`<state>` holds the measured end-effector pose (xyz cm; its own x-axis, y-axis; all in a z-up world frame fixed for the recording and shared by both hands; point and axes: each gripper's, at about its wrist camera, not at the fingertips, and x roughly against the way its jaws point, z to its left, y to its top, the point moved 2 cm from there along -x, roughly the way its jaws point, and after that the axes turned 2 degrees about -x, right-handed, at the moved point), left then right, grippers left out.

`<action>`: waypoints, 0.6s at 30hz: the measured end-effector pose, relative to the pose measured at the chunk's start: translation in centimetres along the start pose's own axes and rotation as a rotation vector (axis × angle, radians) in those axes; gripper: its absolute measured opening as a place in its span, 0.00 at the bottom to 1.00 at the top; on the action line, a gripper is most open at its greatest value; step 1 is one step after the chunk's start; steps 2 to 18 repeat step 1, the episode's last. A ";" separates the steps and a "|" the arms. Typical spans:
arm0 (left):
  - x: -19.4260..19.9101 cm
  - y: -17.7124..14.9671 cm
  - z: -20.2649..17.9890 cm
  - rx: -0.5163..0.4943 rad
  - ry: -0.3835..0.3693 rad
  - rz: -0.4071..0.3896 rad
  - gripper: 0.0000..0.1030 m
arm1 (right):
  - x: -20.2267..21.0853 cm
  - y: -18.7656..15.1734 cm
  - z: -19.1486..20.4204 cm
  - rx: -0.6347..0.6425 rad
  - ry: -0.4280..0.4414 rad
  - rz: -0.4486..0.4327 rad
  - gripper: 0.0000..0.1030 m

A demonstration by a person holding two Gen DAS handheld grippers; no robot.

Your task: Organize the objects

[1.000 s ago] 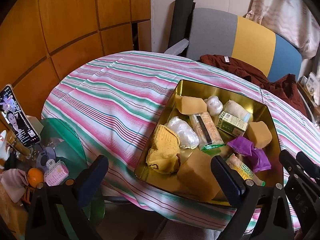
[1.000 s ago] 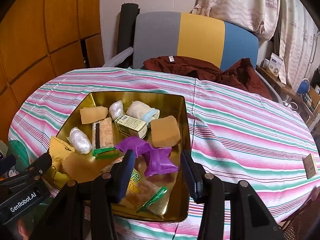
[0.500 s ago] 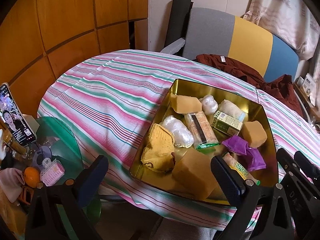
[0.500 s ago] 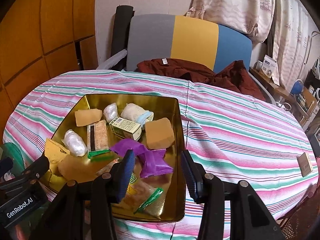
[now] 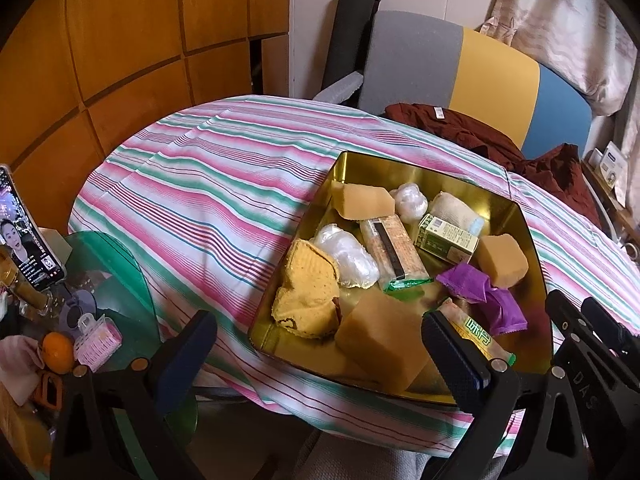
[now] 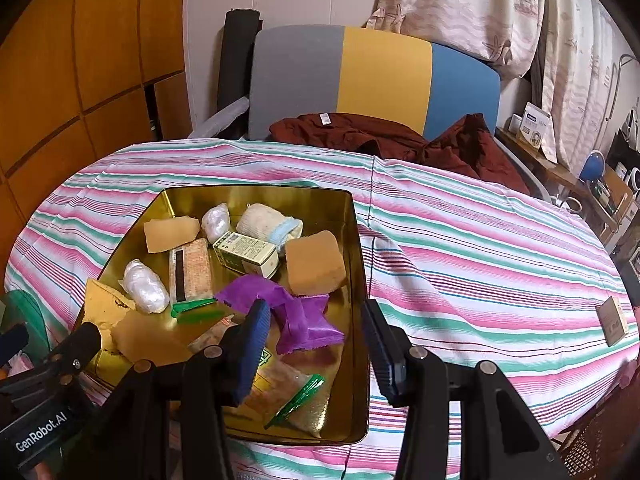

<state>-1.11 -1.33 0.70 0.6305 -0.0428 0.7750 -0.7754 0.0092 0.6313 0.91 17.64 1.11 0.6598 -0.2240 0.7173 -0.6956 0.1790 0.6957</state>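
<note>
The right gripper [image 6: 316,340] hung with jaws apart and empty over the gold tray's [image 6: 356,240] near end, above a purple wrapper [image 6: 296,312] lying inside it.

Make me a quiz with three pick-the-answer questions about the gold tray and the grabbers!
1. Where does the small green box lie?
A. in the gold tray
B. on the bare tablecloth
C. on the chair

2. What colour is the crumpled wrapper near the right gripper?
A. red
B. purple
C. black

3. What is the left gripper holding?
A. a sponge
B. the wrapper
C. nothing

Answers:
1. A, since the box sits among the other things inside the tray.
2. B, it is plainly purple.
3. C, its jaws stand wide apart with nothing between the pads.
</note>
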 end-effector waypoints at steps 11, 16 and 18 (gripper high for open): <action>0.0 0.0 0.0 -0.002 0.002 0.002 1.00 | -0.1 0.0 0.0 -0.001 0.002 0.002 0.46; 0.0 0.0 0.0 -0.002 0.002 0.002 1.00 | -0.1 0.0 0.0 -0.001 0.002 0.002 0.46; 0.0 0.0 0.0 -0.002 0.002 0.002 1.00 | -0.1 0.0 0.0 -0.001 0.002 0.002 0.46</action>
